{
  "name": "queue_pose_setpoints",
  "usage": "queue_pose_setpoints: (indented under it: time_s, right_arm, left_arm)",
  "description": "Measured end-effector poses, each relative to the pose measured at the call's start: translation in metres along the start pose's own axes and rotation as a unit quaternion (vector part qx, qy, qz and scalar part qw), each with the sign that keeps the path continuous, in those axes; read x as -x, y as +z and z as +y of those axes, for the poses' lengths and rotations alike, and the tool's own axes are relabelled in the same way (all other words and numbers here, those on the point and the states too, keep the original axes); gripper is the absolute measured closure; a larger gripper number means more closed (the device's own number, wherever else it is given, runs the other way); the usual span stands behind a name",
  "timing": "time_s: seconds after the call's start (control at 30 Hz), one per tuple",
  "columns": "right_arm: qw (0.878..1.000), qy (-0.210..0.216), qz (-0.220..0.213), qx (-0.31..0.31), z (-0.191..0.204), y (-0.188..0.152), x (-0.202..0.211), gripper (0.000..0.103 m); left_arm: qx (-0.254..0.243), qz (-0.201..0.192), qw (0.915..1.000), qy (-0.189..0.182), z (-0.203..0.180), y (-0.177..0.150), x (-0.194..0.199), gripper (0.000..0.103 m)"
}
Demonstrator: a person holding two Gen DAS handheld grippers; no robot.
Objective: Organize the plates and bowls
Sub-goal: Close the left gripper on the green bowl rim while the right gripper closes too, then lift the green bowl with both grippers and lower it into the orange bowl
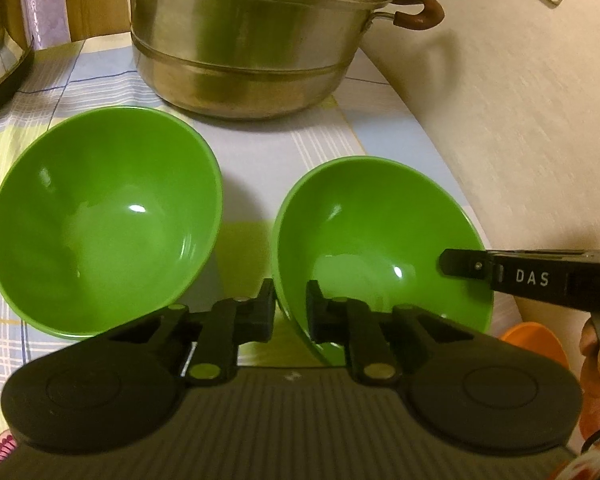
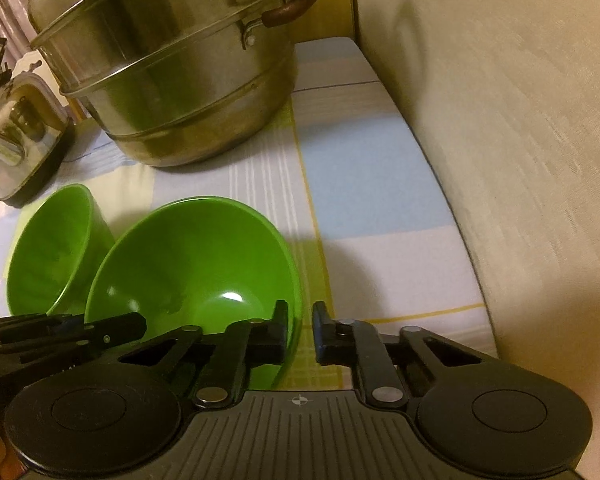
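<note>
Two green bowls stand side by side on the checked tablecloth. The left bowl (image 1: 104,220) (image 2: 48,248) stands free. My left gripper (image 1: 291,308) straddles the near-left rim of the right bowl (image 1: 380,240) (image 2: 196,256), one finger outside and one inside, and looks closed on the rim. My right gripper (image 2: 300,332) straddles the same bowl's right rim; a small gap shows beside the outer finger. The right gripper's finger (image 1: 464,266) shows over the bowl's right rim in the left wrist view. The left gripper's fingers (image 2: 116,328) show at the bowl's left edge in the right wrist view.
A large stacked steel steamer pot (image 1: 252,40) (image 2: 172,72) with brown handles stands behind the bowls. A shiny metal appliance (image 1: 0,40) (image 2: 24,136) stands at the far left. A beige wall (image 2: 520,140) borders the table on the right. An orange object (image 1: 536,344) lies below the table edge.
</note>
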State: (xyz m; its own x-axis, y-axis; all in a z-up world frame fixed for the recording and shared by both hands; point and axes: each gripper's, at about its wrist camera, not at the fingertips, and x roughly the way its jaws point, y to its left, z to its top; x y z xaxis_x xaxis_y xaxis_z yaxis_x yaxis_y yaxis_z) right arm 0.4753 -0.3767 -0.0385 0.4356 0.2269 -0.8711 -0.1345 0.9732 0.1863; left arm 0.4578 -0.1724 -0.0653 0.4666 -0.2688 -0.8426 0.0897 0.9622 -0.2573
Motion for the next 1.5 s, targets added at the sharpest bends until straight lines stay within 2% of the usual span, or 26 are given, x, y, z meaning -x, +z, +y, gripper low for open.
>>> queue_pose_setpoints:
  time_s: [0.27,0.53,0.83,1.2,1.5]
  right_arm:
    - [1.000,-0.005,-0.004,-0.001,0.005,-0.001,0.005,0.097]
    - [1.000,-0.005,-0.019,-0.005,0.007,0.005,0.022,0.097]
    - [0.998,-0.014,-0.051,-0.021,0.016,0.005,0.071,0.097]
    - [0.994,-0.047,-0.073,-0.068,0.010,-0.040,0.150,0.097]
    - [0.990,-0.072,-0.064,-0.106,-0.016,-0.086,0.174,0.097]
  left_arm:
    - [0.005,0.006,1.0000,-0.003,0.001,-0.001,0.001,0.091]
    - [0.001,-0.010,0.9999,-0.006,-0.005,0.008,0.020,0.091]
    - [-0.027,-0.025,0.9992,-0.017,-0.024,0.020,0.062,0.091]
    - [-0.091,-0.021,0.9947,-0.043,-0.074,0.003,0.117,0.091]
    - [-0.131,0.015,0.9896,-0.058,-0.106,-0.031,0.113,0.091]
